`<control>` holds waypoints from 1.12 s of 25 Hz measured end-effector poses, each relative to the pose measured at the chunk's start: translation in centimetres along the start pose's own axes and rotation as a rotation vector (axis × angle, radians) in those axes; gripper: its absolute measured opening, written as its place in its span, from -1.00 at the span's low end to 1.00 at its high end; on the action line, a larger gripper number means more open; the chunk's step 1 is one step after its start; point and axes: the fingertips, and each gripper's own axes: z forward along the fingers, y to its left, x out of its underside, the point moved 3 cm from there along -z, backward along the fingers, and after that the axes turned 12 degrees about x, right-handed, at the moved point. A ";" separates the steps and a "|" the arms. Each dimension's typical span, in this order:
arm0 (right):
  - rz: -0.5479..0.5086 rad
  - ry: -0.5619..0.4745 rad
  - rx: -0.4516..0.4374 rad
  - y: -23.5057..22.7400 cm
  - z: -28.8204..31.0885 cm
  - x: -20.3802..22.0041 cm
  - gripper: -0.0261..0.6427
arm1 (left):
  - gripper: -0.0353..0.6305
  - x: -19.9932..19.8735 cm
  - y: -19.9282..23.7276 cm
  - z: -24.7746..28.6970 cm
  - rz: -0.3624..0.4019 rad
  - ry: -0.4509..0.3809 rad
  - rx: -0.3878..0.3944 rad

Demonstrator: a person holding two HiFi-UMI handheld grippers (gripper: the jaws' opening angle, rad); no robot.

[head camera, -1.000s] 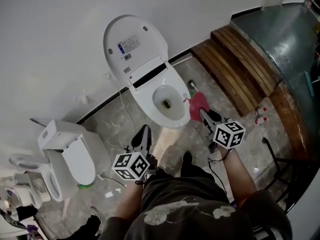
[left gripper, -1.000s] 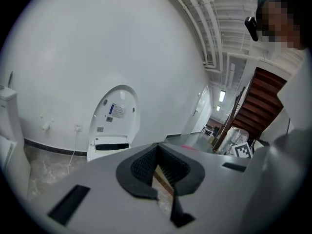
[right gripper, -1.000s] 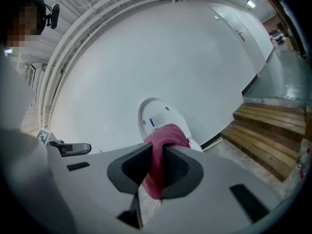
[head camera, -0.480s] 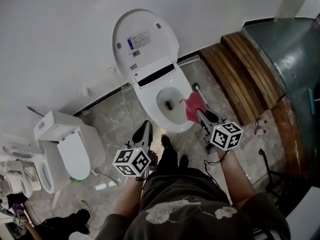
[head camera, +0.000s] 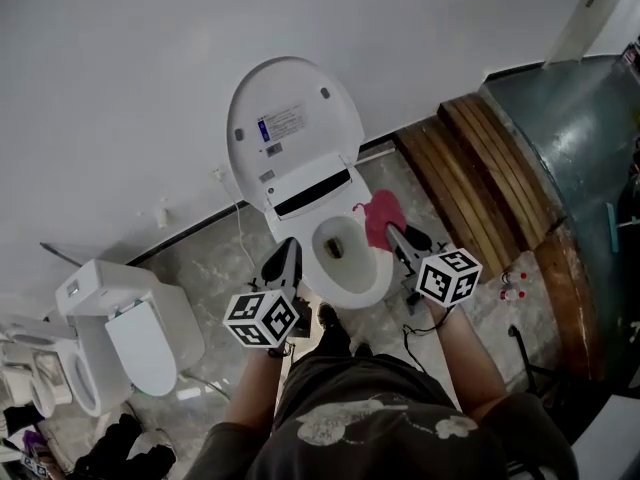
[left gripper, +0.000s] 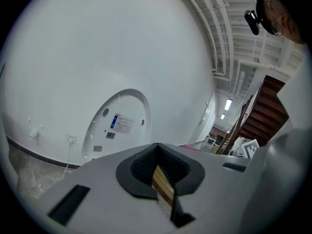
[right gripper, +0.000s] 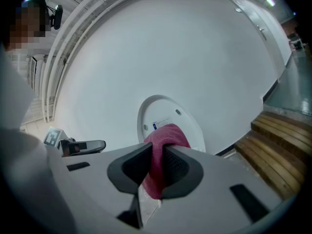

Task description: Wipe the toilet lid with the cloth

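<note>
Right tongs [right gripper: 157,165]: clamped on the pink cloth [right gripper: 165,139], which bunches up out of the jaws.
Left tongs [left gripper: 158,172]: pressed fully together, nothing between them.
Toilet lid [head camera: 293,118]: raised against the wall, ahead of both tongs, not yet touched by the cloth.
Bowl [head camera: 372,280]: open, just below and between the tongs.
Risk: only a fold looks gripped, so a hard drag across the lid could pull the cloth free and drop it into the bowl.

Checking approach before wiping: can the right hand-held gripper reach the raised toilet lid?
Probably yes: the right hand-held gripper, shut on the pink cloth, faces the upright lid with nothing between them.
</note>
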 end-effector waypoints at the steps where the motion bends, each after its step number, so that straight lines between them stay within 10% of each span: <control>1: 0.000 -0.004 -0.002 0.2 0.9 -0.6 -0.78 | -0.88 -0.7 0.6 0.6 0.007 -0.005 0.002; 13: -0.035 -0.003 -0.064 3.7 9.6 -5.0 -0.78 | -0.88 -5.7 6.3 4.8 0.027 -0.025 -0.013; 28: -0.181 0.107 -0.395 3.4 19.6 -11.0 -0.78 | -0.88 -8.1 8.7 11.2 0.032 -0.150 -0.296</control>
